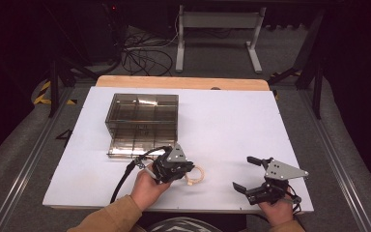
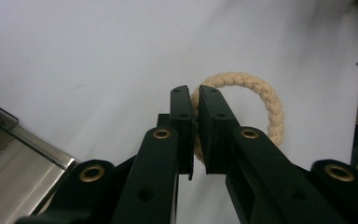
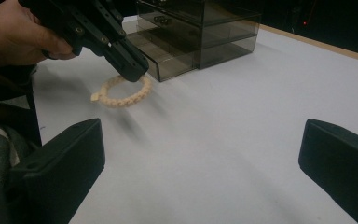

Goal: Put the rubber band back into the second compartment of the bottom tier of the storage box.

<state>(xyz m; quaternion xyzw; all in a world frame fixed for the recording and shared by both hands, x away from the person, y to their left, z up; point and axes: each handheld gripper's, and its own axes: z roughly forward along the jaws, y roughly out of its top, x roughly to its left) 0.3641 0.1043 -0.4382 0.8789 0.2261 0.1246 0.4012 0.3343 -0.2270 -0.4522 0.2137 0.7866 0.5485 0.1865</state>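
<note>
Here the braided rope ring (image 1: 196, 175) lies on the white table (image 1: 232, 125), at about three o'clock from the left gripper (image 1: 186, 170) in the high view, its near arc caught between that gripper's tips. In the left gripper view the two black jaws stand almost closed, pinching one strand of the ring (image 2: 261, 100) while the rest of the loop curves away toward one o'clock. From the right gripper view the ring (image 3: 121, 95) sits flat under the left gripper (image 3: 133, 70), near the open bottom drawer of the smoky plastic drawer box (image 3: 200, 32). The right gripper (image 1: 245, 175) rests well apart, at about three o'clock from the ring, jaws spread wide with nothing between them. The drawer box (image 1: 142, 121) stands at about eleven o'clock from the ring.
</note>
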